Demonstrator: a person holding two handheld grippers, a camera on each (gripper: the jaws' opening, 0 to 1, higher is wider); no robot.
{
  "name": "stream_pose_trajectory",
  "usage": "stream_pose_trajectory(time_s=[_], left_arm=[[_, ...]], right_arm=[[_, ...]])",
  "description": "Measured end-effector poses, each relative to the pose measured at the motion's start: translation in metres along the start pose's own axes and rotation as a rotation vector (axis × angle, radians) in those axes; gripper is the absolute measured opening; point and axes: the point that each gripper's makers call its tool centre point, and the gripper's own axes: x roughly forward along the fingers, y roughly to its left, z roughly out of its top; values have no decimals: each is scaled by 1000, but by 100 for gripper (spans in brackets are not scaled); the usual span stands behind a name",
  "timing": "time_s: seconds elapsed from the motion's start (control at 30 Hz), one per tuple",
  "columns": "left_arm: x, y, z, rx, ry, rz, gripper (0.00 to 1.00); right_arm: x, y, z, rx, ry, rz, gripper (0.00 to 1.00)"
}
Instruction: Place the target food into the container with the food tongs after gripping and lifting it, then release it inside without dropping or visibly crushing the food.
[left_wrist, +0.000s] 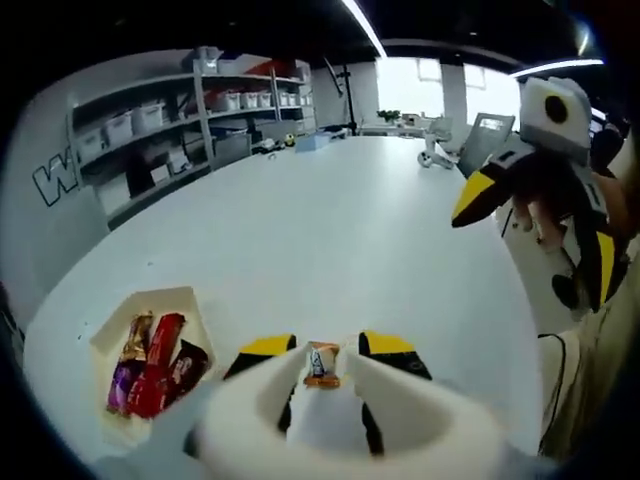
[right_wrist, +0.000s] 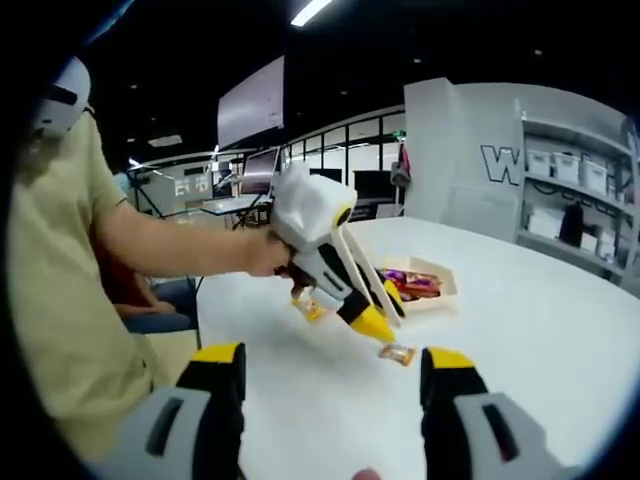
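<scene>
While white table (left_wrist: 330, 230) is spreading wide, shelving (left_wrist: 180, 120) far left — left gripper (left_wrist: 322, 352) is pinching snack (left_wrist: 322, 364); right gripper (right_wrist: 325, 372) is gaping empty.

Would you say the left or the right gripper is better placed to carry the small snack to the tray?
Left: its gripper holds the small snack, with the tray beside it. The right gripper stands open, away.
</scene>
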Motion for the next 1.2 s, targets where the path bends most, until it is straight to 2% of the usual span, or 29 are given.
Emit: stream_pose_trajectory(time_s=[0.57, 1.2], left_arm=[[17, 4, -13, -38, 33, 6, 24], [26, 5, -22, -103, 56, -27, 23]], right_arm=[[-3, -1, 0, 10, -10, -3, 70], [-4, -4, -2, 12, -7, -8, 69]])
